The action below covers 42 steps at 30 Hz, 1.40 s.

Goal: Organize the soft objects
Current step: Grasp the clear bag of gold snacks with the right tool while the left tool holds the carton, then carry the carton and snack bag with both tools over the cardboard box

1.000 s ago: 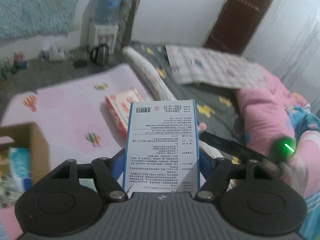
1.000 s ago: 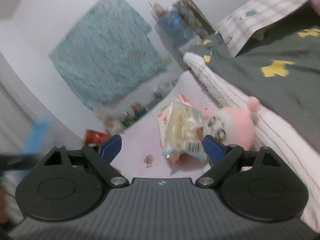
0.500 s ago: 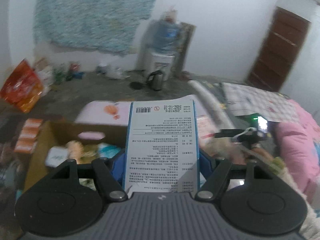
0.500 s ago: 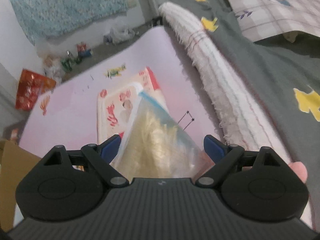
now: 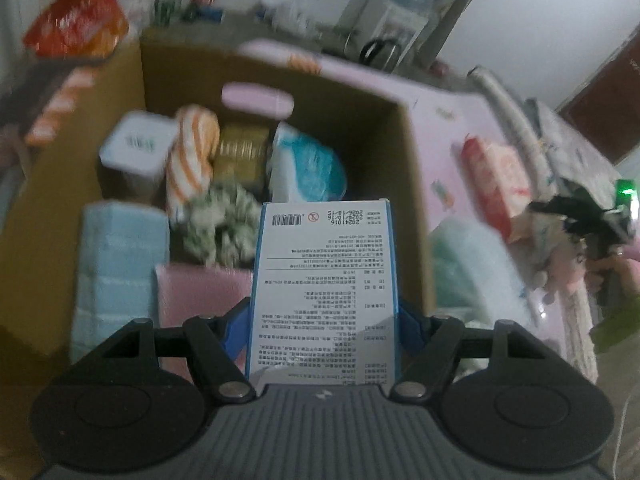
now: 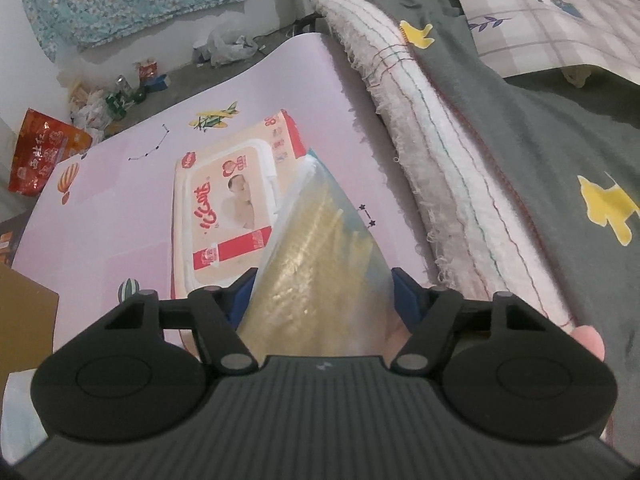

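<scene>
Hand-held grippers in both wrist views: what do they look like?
Both match. The left hand-held gripper and right hand-held gripper each have a grey ribbed body, two round black discs, black linkage arms with silver pivot pins, and blue finger pads. No cables or sleeves show.

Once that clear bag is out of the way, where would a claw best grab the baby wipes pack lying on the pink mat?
Probably across the narrow width of the wipes pack, coming from above with one finger on each long edge. It lies flat on the pink mat, so its faces offer no purchase, while its soft sides should give under a squeeze. The clear bag overlaps its near corner, so the far half is freer.
</scene>
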{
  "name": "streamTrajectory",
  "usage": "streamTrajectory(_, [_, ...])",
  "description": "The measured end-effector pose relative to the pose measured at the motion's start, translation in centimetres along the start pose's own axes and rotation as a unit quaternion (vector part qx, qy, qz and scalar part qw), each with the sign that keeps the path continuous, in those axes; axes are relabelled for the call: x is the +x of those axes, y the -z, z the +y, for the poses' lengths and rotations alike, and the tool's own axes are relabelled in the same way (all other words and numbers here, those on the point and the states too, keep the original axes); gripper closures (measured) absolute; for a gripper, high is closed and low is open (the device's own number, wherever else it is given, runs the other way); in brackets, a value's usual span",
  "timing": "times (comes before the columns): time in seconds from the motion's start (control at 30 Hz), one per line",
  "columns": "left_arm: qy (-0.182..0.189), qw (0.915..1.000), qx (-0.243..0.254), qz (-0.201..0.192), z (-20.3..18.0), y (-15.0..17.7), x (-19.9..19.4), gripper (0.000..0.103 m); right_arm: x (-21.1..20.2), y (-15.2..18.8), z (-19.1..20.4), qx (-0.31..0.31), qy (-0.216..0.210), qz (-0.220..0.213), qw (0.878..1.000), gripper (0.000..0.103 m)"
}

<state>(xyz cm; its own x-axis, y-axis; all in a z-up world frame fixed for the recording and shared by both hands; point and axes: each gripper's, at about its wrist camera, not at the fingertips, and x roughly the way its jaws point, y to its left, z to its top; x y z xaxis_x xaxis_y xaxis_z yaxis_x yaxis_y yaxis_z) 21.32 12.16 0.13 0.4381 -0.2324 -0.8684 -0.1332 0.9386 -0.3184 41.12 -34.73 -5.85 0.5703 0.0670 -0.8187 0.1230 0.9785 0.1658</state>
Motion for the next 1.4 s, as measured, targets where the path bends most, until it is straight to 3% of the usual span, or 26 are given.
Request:
streamTrajectory(0.2, [0.018,0.9989,-0.024,0.036,0.8,0.8,3.6,0.030,-1.2,0.6,-0.8,0.022,-0.012,-0.017,1.000,0.040])
streamTrajectory(0.3, [0.024,0.9983,-0.039,0.037,1.3,0.7,4.7,0.030,-1.7,0.9,-1.5,0.034,-0.026,-0.025,0.999,0.040])
streamTrajectory(0.43, [0.040,0.9966,-0.062,0.036,1.8,0.6,5.0,0.019,-2.6,1.2,-2.6,0.054,-0.050,-0.037,0.997,0.040])
streamTrajectory(0.63, [0.041,0.9968,-0.067,0.016,1.4,0.5,3.7,0.018,-4.0,1.8,-3.9,0.087,-0.089,-0.055,0.991,0.040])
streamTrajectory(1.0, [0.043,0.9928,-0.035,-0.106,-0.3,2.4,-5.9,0.015,-10.2,2.4,-6.3,0.159,-0.192,-0.119,0.961,0.040])
streamTrajectory(1.23, [0.032,0.9817,-0.029,-0.185,0.3,5.3,-11.4,0.014,-16.9,3.2,-2.7,0.101,-0.231,-0.151,0.956,0.040])
streamTrajectory(1.4, [0.008,0.9711,-0.038,-0.236,2.2,7.7,-14.2,0.014,-21.3,4.6,3.9,0.023,-0.283,-0.153,0.947,0.040])
